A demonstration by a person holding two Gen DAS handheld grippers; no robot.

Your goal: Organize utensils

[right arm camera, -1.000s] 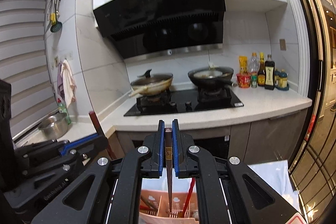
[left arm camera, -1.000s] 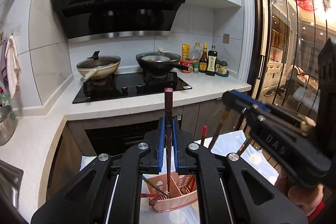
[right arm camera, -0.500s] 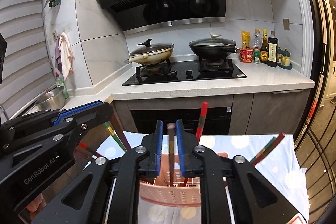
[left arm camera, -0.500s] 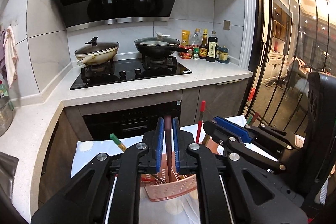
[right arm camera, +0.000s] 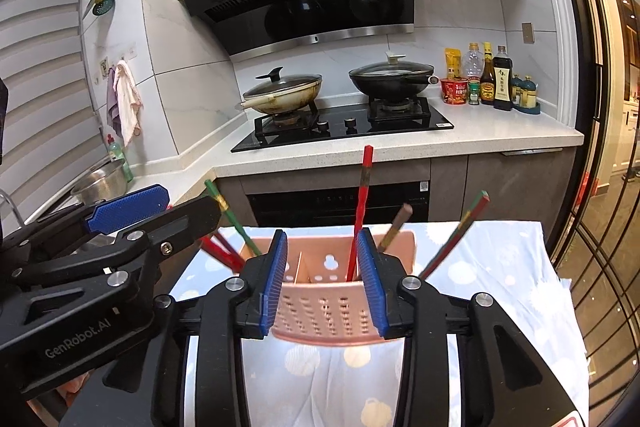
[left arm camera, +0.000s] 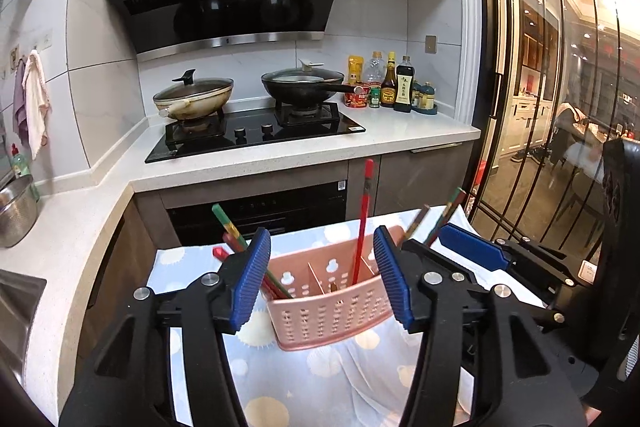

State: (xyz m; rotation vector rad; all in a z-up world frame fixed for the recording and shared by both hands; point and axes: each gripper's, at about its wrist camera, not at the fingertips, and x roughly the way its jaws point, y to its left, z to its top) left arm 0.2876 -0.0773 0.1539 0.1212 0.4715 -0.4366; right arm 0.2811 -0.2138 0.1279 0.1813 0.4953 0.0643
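Note:
A pink slotted basket (left arm camera: 328,303) (right arm camera: 328,311) stands on a blue dotted cloth (left arm camera: 320,367). Several chopsticks lean in it: a red one (left arm camera: 362,219) (right arm camera: 360,211) upright, a green one (right arm camera: 228,215) to the left, a brown one (right arm camera: 396,223) and a green-red one (right arm camera: 460,231) to the right. My left gripper (left arm camera: 322,259) hangs just before the basket, its jaws opening, with nothing pressed between the pads. My right gripper (right arm camera: 322,259) does the same, close beside it. Each gripper shows in the other's view: the right (left arm camera: 472,247), the left (right arm camera: 128,211).
Behind the table runs a white counter (left arm camera: 400,143) with a black hob, two lidded woks (left arm camera: 192,99) and sauce bottles (left arm camera: 400,87). A steel bowl (left arm camera: 16,211) sits at the left. A glass door (left arm camera: 540,107) closes off the right side.
Both grippers have sunk toward the basket. Each was shut on a dark brown chopstick and has let it go, and the jaws now stand apart.

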